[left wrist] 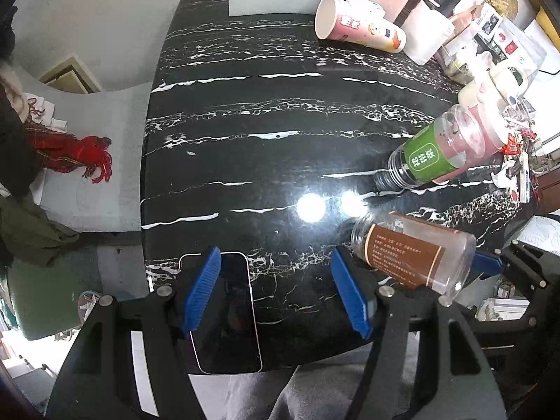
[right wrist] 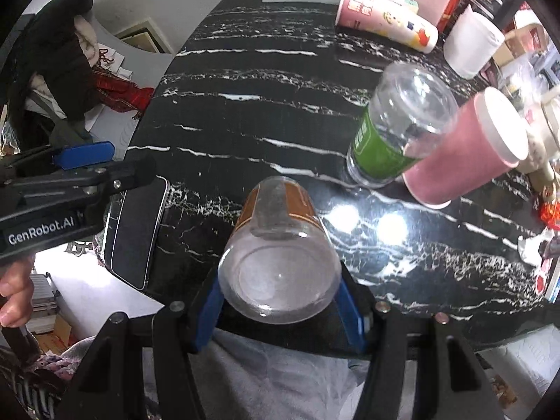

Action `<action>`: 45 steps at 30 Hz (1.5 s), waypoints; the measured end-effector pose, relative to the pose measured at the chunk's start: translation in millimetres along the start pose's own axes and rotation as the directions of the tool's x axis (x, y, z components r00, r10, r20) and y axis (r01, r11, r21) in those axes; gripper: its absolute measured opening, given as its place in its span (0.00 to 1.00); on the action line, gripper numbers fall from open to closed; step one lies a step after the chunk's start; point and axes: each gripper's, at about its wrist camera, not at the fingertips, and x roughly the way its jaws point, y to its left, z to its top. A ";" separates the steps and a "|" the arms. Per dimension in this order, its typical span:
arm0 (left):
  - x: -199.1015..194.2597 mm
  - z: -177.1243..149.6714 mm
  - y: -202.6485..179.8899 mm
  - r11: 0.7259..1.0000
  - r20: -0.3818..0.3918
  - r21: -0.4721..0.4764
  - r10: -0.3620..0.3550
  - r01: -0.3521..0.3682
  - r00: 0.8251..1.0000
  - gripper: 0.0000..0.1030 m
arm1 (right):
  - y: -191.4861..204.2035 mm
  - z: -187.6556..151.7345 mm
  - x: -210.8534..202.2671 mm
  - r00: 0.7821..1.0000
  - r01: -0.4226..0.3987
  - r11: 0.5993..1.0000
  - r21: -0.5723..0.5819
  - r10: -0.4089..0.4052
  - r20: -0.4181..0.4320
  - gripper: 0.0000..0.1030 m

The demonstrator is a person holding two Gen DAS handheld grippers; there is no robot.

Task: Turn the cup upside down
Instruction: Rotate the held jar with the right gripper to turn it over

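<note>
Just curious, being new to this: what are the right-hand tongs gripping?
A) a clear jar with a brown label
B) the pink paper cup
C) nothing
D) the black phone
A: the right tongs have their blue fingers clamped on the base of the clear brown-labelled jar.

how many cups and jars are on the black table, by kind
Clear plastic jars: 2, brown-label jar in the right gripper, green-label jar mouth down.
Paper cups: 3, printed cup on its side, pink cup, white cup.
Total: 5
</note>
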 end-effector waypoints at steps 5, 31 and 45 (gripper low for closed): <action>5.0 2.6 5.9 1.000 -0.010 -0.018 0.000 0.000 1.000 0.62 | 1.9 10.4 0.1 1.000 -0.008 1.000 -0.017 0.009 0.004 0.58; 17.2 17.7 33.4 0.994 -0.004 -0.104 0.028 -0.029 1.000 0.62 | 21.2 81.3 14.3 0.999 -0.008 0.988 -0.156 0.014 0.039 0.58; 17.1 15.1 28.9 0.994 -0.007 -0.105 0.044 -0.044 0.999 0.62 | 27.0 80.4 13.9 0.996 0.000 0.982 -0.189 0.016 0.086 0.58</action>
